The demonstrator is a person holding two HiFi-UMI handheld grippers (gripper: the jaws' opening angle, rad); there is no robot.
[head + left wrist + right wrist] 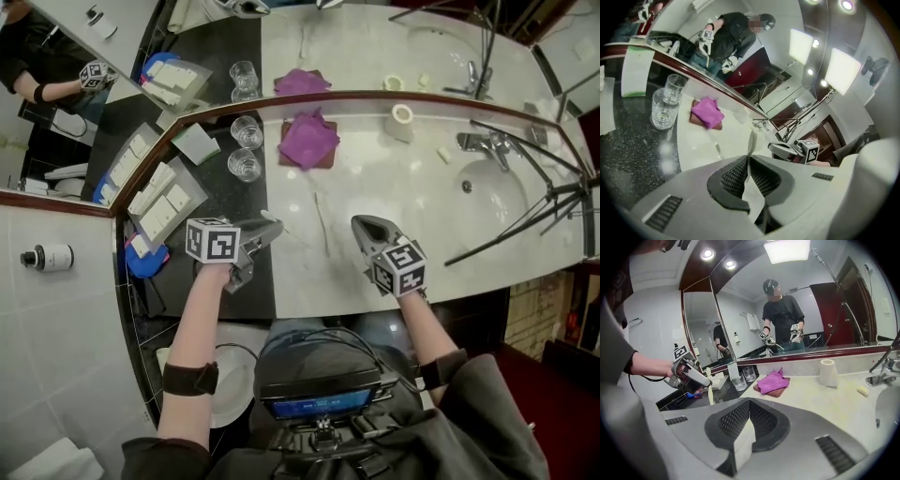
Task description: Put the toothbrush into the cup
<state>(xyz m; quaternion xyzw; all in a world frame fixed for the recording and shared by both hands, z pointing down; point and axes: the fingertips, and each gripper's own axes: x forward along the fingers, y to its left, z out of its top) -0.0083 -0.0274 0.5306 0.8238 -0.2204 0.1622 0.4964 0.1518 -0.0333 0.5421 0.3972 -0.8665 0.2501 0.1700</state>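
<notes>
Two clear glass cups point(244, 165), crumpled purple cloth point(307, 139)

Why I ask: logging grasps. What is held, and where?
Left gripper pinches the toothbrush near one end, which end unclear; right gripper holds nothing.

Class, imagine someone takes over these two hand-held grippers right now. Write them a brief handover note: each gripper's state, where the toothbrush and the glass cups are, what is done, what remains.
The left gripper is shut on the toothbrush, whose pale handle sticks out past the jaws.
The right gripper is shut and empty, over the white counter.
The near glass cup and far glass cup stand upright on the dark counter, ahead of the left gripper.
Done: toothbrush in hand.
Left: carry it to a cup, lower it in, release.
</notes>
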